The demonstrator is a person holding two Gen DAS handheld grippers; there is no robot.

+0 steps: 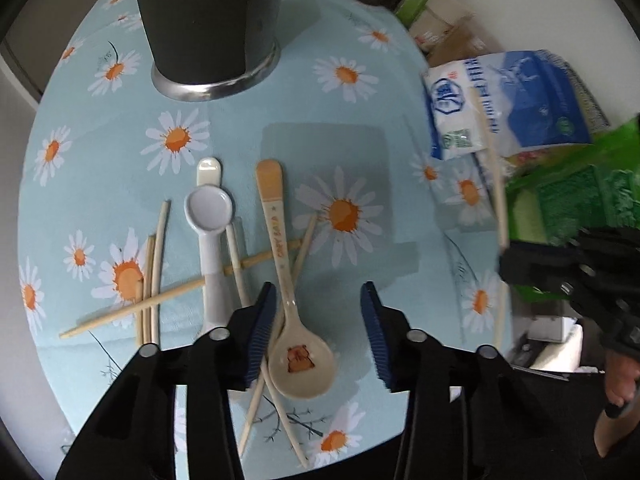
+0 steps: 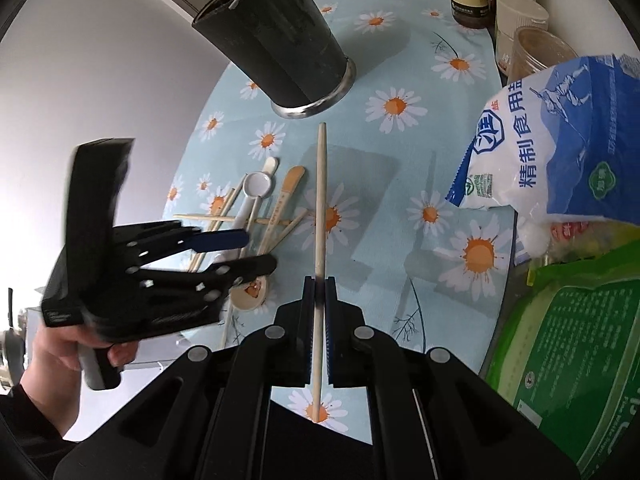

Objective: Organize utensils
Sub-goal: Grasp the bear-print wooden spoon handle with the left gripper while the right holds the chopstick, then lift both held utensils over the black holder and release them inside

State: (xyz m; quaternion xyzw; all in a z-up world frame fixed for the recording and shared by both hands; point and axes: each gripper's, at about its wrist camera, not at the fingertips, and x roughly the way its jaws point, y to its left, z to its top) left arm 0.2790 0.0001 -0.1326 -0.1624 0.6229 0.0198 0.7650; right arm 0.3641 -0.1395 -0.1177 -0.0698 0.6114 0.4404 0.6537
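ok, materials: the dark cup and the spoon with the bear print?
Dark cup: probably metal, matte dark wall above a shiny silver base ring; plastic wall possible.
Bear spoon: looks like glossy cream ceramic or melamine, printed handle; gloss alone can't settle which.

Pale blue tablecloth (image 1: 248, 120), scattered all over with white daisies, orange at the centre. On it a dark grey, near-black utensil cup (image 1: 208, 20) with a shiny silver band round its base. A white spoon (image 1: 210, 216), and a cream spoon (image 1: 296, 320) with an orange handle tip, orange lettering and a small brown animal printed in the bowl. Pale tan chopsticks (image 1: 152, 304). The salt bag (image 2: 560, 148) is blue and white with blue characters; beside it, bright green packaging (image 2: 568, 340). Both grippers black, with dark blue ribbed pads (image 1: 262, 332).
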